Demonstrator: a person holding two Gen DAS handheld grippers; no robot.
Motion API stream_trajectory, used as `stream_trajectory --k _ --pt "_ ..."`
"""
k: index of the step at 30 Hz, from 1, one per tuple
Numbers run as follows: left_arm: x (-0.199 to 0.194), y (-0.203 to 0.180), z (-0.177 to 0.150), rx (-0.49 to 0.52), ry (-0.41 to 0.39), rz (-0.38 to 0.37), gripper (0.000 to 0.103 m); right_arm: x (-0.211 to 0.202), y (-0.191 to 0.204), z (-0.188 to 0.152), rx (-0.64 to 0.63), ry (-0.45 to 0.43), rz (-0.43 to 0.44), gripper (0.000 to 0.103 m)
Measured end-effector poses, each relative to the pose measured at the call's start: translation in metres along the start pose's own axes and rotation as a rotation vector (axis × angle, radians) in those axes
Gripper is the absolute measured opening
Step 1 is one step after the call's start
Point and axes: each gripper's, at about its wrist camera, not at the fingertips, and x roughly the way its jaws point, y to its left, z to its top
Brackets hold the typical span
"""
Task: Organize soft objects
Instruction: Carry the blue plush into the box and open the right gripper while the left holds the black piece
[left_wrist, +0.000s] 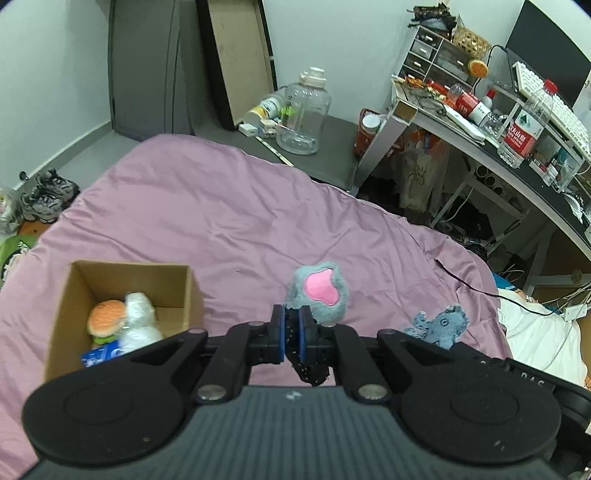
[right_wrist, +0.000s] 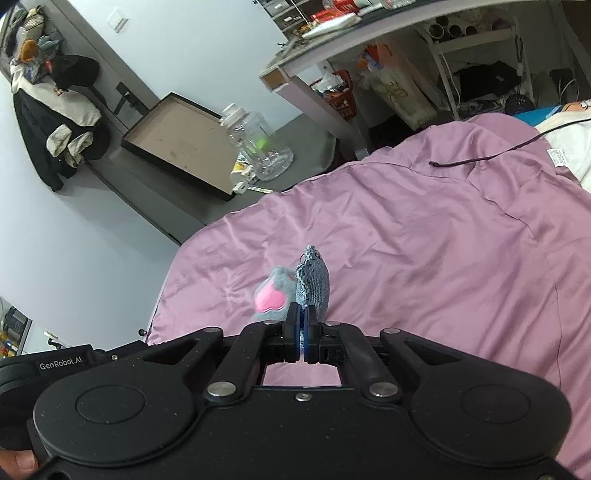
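Holding both toys clear of the bed | left gripper (left_wrist: 293, 334) clenched on grey-pink plush (left_wrist: 319, 291); right gripper (right_wrist: 302, 341) clenched on denim toy (right_wrist: 314, 284) | cardboard box (left_wrist: 66, 295) lies left (left hand nearer, I judge).

Each camera sits just behind its own claw, looking forward and down over the purple bedspread (left_wrist: 207, 206) at close range. The left view faces the desk (left_wrist: 517, 147); the right view is rolled (horizon tilted). Both share the grey-and-pink plush (left_wrist: 319, 291), bedspread and clear jug (right_wrist: 258, 144).
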Motion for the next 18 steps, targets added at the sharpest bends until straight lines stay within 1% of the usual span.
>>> stream_trajectory --k 6,18 --pt "-0.027 0.018 -0.007 0.0 -0.025 0.002 0.006 -0.022 0.025 -0.012 -0.035 -0.029 0.012 0.002" --pt "-0.065 0.057 -0.019 -0.013 -0.069 0.012 0.006 -0.046 0.079 -0.037 -0.13 -0.045 0.026 0.002"
